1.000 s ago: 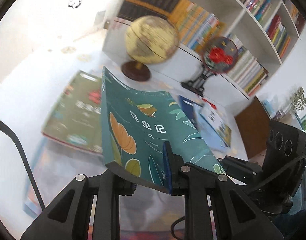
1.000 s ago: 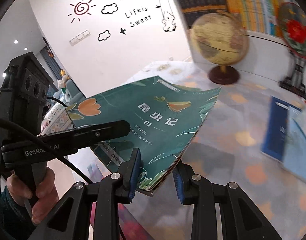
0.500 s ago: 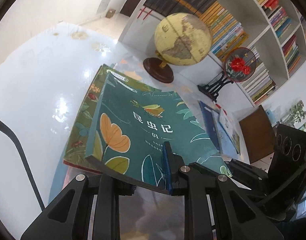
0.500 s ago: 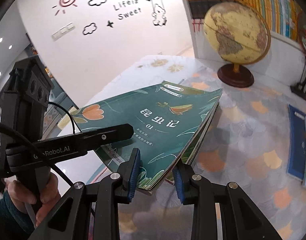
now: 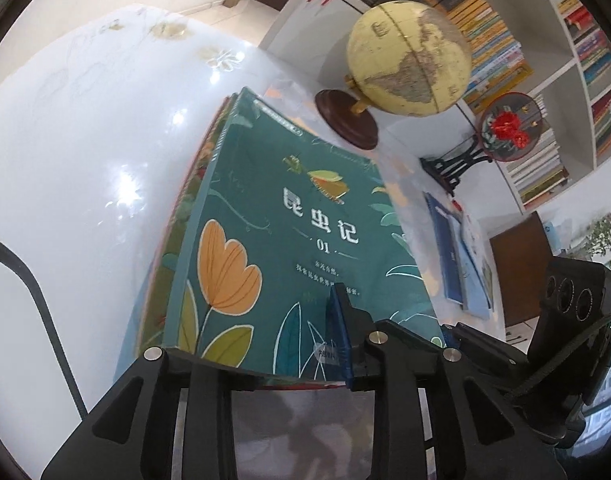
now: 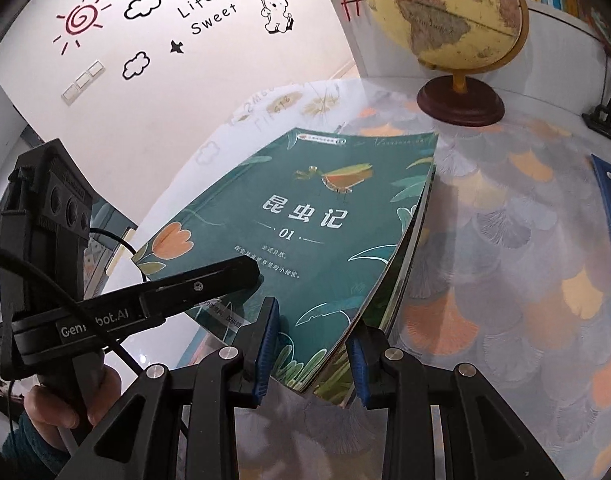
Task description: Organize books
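Observation:
A teal book (image 5: 289, 240) with an orange flower on its cover lies flat on a green book (image 5: 177, 216), squared up on the table. My left gripper (image 5: 281, 356) straddles the teal book's near edge. One blue pad (image 5: 339, 332) is over the cover and the other finger is hidden beneath. Its jaws are opening with the book between them. In the right wrist view my right gripper (image 6: 311, 344) is shut on the near right corner of the teal book (image 6: 305, 240). The left gripper (image 6: 241, 280) reaches over the cover from the left.
A yellow globe (image 5: 409, 60) on a dark wooden base stands behind the stack. A round ornament with a red flower (image 5: 505, 128) is to its right. Blue books (image 5: 453, 252) lie farther right on the patterned tablecloth (image 6: 505, 280). Full bookshelves (image 5: 545, 40) line the back. A hand (image 6: 65, 404) holds the left gripper.
Both grippers came down and forward with the teal book. It hung tilted in the air above the green book and now lies on top of it.

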`<state>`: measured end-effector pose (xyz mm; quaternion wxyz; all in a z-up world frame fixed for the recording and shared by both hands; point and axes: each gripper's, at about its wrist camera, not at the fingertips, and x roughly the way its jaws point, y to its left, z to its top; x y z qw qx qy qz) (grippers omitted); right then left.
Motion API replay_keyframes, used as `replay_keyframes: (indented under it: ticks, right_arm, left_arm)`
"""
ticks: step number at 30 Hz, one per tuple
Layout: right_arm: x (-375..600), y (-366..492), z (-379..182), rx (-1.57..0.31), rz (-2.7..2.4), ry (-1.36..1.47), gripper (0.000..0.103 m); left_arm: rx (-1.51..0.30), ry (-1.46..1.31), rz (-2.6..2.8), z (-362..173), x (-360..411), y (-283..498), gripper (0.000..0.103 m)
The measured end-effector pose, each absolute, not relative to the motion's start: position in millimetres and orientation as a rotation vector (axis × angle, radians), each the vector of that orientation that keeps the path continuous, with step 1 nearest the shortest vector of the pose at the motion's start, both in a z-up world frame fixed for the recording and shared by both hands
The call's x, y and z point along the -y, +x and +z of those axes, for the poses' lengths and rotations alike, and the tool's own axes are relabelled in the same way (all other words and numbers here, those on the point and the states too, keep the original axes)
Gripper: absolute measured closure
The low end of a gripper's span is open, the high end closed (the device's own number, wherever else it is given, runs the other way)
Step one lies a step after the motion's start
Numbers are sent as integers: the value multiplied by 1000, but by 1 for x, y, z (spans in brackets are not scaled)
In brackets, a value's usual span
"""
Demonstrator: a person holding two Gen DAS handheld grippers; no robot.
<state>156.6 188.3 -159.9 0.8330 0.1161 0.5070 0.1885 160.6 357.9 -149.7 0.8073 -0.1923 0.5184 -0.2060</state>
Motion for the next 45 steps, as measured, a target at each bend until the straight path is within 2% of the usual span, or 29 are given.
replay_keyframes:
  ticks: [8, 10, 15, 26, 32, 37, 45]
  right_arm:
    - [-190, 158, -179, -1120, 384, 264, 72]
    - [-189, 158, -179, -1118, 395, 275, 67]
    - [-194, 162, -180, -1115, 399, 247, 65]
    - [-173, 136, -178, -1139, 401, 183, 64]
    - [-90, 90, -176, -1133, 278, 155, 63]
    - [-2, 58, -172, -1109, 205, 159, 58]
    - [131, 25, -169, -1080, 206, 177, 57]
  left_arm:
    - [-1156, -450, -408, -161, -372, 151, 74]
    - [-1153, -474, -393, -162, -379, 148, 74]
    - [-1137, -477, -299, -157, -394, 144, 74]
    - [-1097, -450, -168, -144, -395, 85, 74]
    - [-1109, -431, -241, -135, -327, 55, 74]
    - [-1132, -410, -316, -128, -235, 32, 74]
    - [-1134, -433, -338, -126, -98, -31, 74]
